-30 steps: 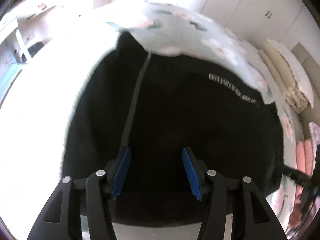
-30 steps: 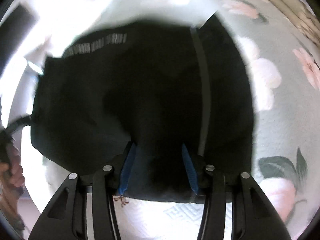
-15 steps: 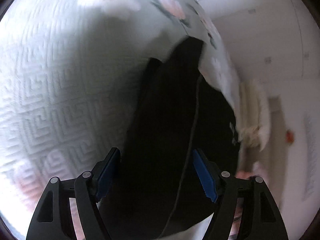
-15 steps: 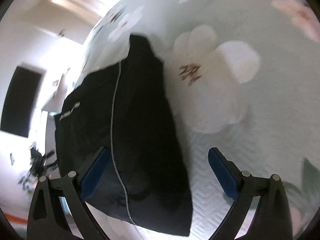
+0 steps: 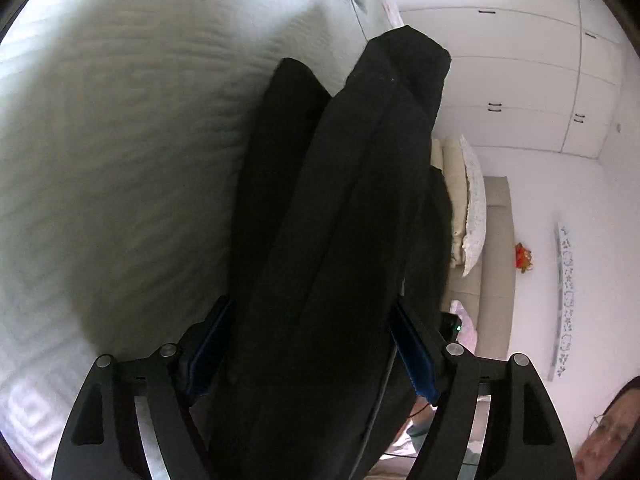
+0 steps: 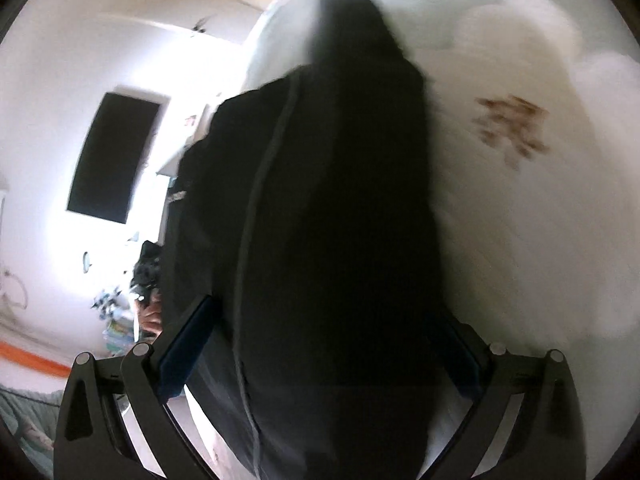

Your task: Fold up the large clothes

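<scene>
Between the fingers: black garment (image 5: pixel 344 216), folded thick, lifted edge-on beside the bedspread (image 5: pixel 120 140).
Left gripper (image 5: pixel 310 344): jaws spread wide around the bundle; clamped or not, cannot tell.
Right gripper (image 6: pixel 320 344): likewise wide; grip unclear, view blurred.
Technique: keep both ends level so the layers stay aligned.
Surroundings: white wardrobe (image 5: pixel 520 80).

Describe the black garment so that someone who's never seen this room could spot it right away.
Start at the pale quilted bedspread with pink flowers. The black garment is the bulky dark bundle against it, filling the gap in both the left tongs and right tongs. It's the only black fabric there, with a thin grey stripe down it.
</scene>
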Available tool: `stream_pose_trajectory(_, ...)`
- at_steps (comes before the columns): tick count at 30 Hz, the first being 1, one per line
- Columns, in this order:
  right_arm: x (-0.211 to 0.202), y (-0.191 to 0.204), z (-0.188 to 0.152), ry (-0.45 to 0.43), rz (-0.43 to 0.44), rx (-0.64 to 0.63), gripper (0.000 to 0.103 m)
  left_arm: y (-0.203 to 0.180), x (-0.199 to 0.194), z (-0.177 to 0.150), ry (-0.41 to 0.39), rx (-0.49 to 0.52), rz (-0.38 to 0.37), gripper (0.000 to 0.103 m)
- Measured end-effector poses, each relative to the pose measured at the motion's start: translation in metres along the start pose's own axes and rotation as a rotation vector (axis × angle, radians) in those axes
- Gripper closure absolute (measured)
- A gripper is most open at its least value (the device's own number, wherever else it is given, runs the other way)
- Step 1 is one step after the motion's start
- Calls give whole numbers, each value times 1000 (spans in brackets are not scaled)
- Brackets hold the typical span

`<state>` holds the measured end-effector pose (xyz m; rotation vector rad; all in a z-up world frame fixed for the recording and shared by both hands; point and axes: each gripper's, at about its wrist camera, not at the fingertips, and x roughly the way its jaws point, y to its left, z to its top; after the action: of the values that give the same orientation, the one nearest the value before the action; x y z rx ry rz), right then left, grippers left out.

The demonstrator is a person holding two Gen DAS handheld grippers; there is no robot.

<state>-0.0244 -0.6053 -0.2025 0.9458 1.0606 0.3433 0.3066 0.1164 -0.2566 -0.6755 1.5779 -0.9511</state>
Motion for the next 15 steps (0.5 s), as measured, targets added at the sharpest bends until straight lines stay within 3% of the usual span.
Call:
stream_pose_trajectory(6, 24, 26, 9, 9, -97, -35, 1, -8, 6, 8, -84, -61, 56, 27)
stream_pose_trajectory(8, 17, 31, 2, -22, -131, -37, 24, -16, 4, 4, -99, -40, 93, 38)
stream_pose_trajectory(10, 1, 39, -7, -80, -134, -17, 40, -30, 1, 2, -109, 9, 120, 60)
stream_pose_trajectory(11, -4, 44, -9, -98, -139, -17, 52, -40, -4, -2, -114, 43, 123, 63)
stream_pose_trajectory(15, -22, 97, -28, -179, -153, -42, 61, -80, -28, -6, -111, 162, 67, 70)
